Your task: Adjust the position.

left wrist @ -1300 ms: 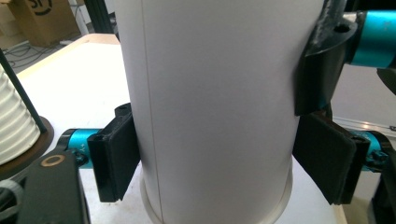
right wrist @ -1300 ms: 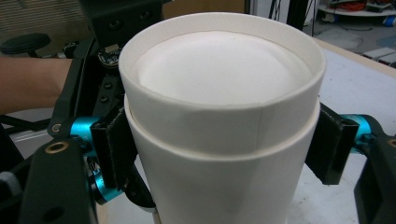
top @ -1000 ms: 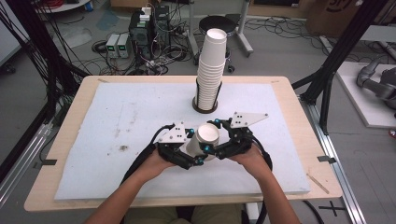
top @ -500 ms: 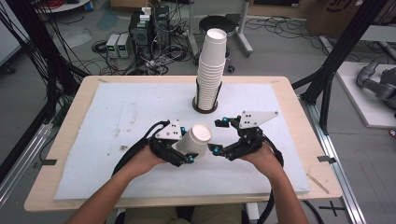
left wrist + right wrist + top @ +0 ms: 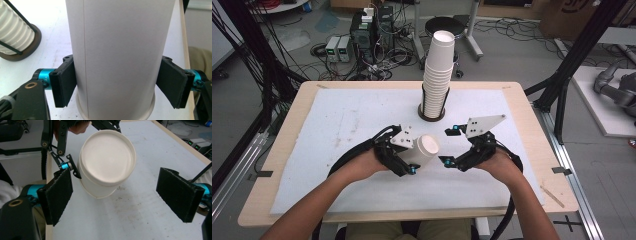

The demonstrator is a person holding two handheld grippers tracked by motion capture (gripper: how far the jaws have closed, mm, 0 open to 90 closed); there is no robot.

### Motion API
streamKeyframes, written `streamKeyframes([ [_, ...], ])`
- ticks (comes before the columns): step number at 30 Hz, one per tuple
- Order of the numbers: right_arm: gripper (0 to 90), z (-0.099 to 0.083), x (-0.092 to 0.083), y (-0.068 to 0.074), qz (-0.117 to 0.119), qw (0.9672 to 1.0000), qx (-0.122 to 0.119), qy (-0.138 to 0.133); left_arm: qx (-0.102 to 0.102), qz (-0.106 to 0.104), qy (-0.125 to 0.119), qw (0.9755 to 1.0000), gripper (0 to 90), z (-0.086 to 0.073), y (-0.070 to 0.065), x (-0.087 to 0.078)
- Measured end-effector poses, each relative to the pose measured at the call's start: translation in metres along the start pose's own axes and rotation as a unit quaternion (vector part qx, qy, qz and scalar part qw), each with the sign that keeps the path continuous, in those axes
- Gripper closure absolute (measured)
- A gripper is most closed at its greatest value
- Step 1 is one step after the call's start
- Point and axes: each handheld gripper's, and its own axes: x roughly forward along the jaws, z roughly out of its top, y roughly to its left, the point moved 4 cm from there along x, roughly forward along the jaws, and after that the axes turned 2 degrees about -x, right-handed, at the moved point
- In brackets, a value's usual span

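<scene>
A white paper cup (image 5: 424, 150) is held above the white mat, tilted, with its mouth turned toward the right hand. My left gripper (image 5: 416, 155) is shut on it. In the left gripper view both black pads (image 5: 63, 85) press the sides of the paper cup (image 5: 120, 50) near its narrow end, with the left gripper (image 5: 117, 85) centred on it. My right gripper (image 5: 448, 145) stands open a short way to the right, apart from the cup. In the right gripper view the right gripper (image 5: 117, 197) has its jaws spread wide, and the paper cup's mouth (image 5: 107, 157) faces it.
A tall stack of white cups (image 5: 438, 75) stands in a black wire holder (image 5: 432, 114) at the back middle of the white mat (image 5: 347, 115), and the stack of cups (image 5: 12, 30) is also at the left in the left gripper view. Cables, boxes and a stool lie on the floor beyond the table.
The two grippers were close together around the cup. The right gripper has drawn off to the right, open, while the left gripper keeps the cup and has shifted slightly left.
</scene>
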Motion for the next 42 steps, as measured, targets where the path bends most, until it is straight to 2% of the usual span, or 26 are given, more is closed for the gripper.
streamKeyframes([
  [3, 14.2, 0.005, 0.004, -0.001, 0.01, 0.9997, -0.01, 0.02, 0.014, -0.006, 0.024, 0.9996, 22.7, 0.004, 0.0, 0.0],
  [9, 14.2, 0.012, 0.009, -0.002, 0.022, 0.9983, -0.026, 0.048, 0.028, -0.01, 0.05, 0.9983, 22.8, 0.008, -0.002, 0.0],
  [11, 14.2, 0.017, 0.014, 0.001, 0.029, 0.9969, -0.034, 0.064, 0.044, -0.006, 0.078, 0.9959, 22.8, 0.008, -0.004, 0.002],
  [14, 14.2, 0.019, 0.019, 0.003, 0.036, 0.9959, -0.041, 0.072, 0.044, -0.008, 0.084, 0.9955, 22.8, 0.009, -0.006, 0.003],
  [17, 14.3, 0.02, 0.029, 0.008, 0.045, 0.994, -0.047, 0.088, 0.052, -0.012, 0.099, 0.9937, 22.8, 0.009, -0.01, 0.005],
  [21, 14.3, 0.019, 0.034, 0.012, 0.052, 0.9934, -0.049, 0.089, 0.058, -0.014, 0.101, 0.9931, 22.8, 0.01, -0.012, 0.005],
  [24, 14.3, 0.016, 0.039, 0.013, 0.056, 0.9934, -0.048, 0.088, 0.055, -0.017, 0.097, 0.9936, 22.8, 0.011, -0.014, 0.006],
  [27, 14.3, 0.014, 0.043, 0.015, 0.063, 0.9927, -0.047, 0.091, 0.058, -0.021, 0.102, 0.9929, 22.8, 0.01, -0.015, 0.007],
  [33, 15.4, 0.012, 0.054, 0.018, 0.071, 0.9892, -0.062, 0.112, 0.06, -0.031, 0.107, 0.992, 22.8, 0.007, -0.018, 0.011],
  [38, 16.9, 0.009, 0.058, 0.018, 0.079, 0.9874, -0.062, 0.122, 0.059, -0.035, 0.107, 0.9919, 22.8, 0.007, -0.018, 0.012],
  [39, 22.8, 0.009, 0.06, 0.019, 0.082, 0.9864, -0.065, 0.127, 0.059, -0.036, 0.109, 0.9916, 22.8, 0.007, -0.018, 0.012],
  [42, 24.8, 0.008, 0.061, 0.019, 0.089, 0.9849, -0.074, 0.129, 0.058, -0.038, 0.113, 0.9912, 22.9, 0.007, -0.018, 0.012],
])
